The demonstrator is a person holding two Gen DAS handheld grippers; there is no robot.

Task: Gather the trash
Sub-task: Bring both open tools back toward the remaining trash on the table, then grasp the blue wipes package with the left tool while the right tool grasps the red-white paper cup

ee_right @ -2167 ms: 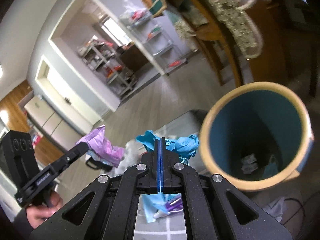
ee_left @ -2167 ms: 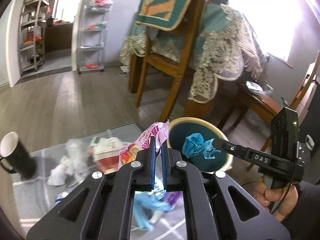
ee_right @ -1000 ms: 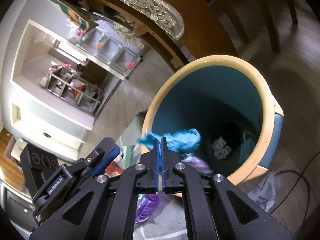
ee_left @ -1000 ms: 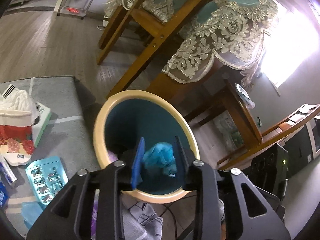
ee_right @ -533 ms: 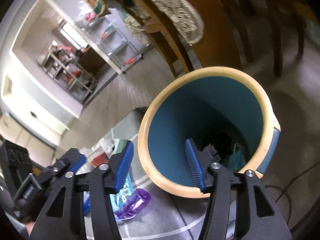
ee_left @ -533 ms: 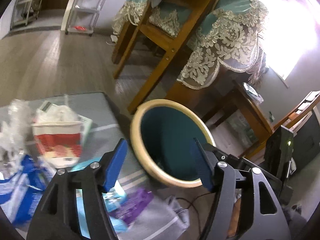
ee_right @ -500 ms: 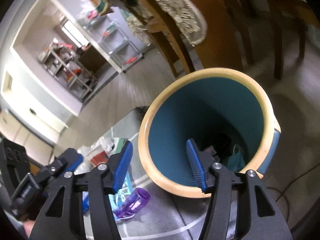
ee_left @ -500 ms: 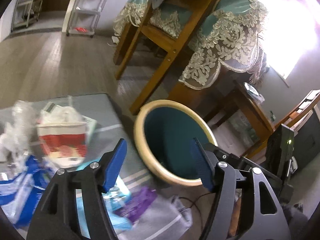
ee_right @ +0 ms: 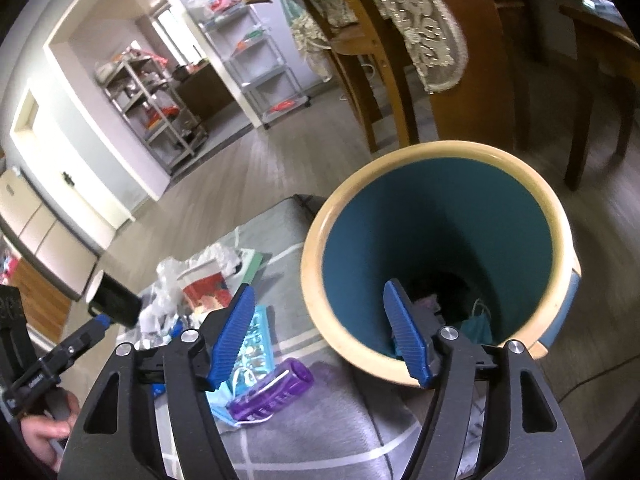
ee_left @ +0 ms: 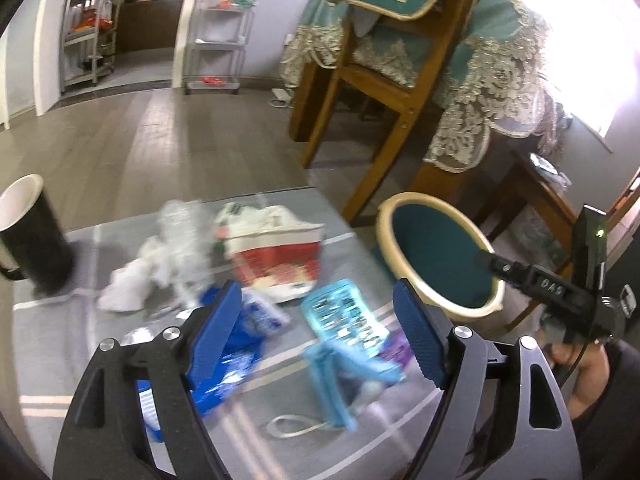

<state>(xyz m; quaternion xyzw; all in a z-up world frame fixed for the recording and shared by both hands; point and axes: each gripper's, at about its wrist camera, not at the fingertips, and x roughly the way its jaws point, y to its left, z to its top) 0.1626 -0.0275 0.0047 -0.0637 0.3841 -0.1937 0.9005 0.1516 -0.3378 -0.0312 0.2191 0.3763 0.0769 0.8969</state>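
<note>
Since both grippers hang wide open and empty, the left gripper (ee_left: 318, 338) over the litter and the right gripper (ee_right: 318, 336) at the rim of the bin (ee_right: 320, 240), the next pick is free to choose. The trash lies spread on the grey mat (ee_left: 120, 420), just beside the bin, which stands at the mat's edge with a few scraps at its bottom.

Nearest the left jaws lie a blue mask (ee_left: 332, 384), soft and limp, best pinched at a bunched fold, not by its thin loop, and a teal blister pack (ee_left: 344, 320), light but stiff and probably slippery, best taken across an edge. The purple piece (ee_right: 272, 394) looks like ribbed, springy plastic. The red-and-white carton (ee_left: 276, 268) seems light and crushable; its open rim offers a hold. The clear wrap (ee_left: 180, 248) and blue packets (ee_left: 224, 368) are flimsy film.

A black cup (ee_left: 30, 240) stands upright at the mat's far corner, well apart from the bin and easy to knock over. Chair legs (ee_left: 384, 152) crowd the floor behind the bin.
</note>
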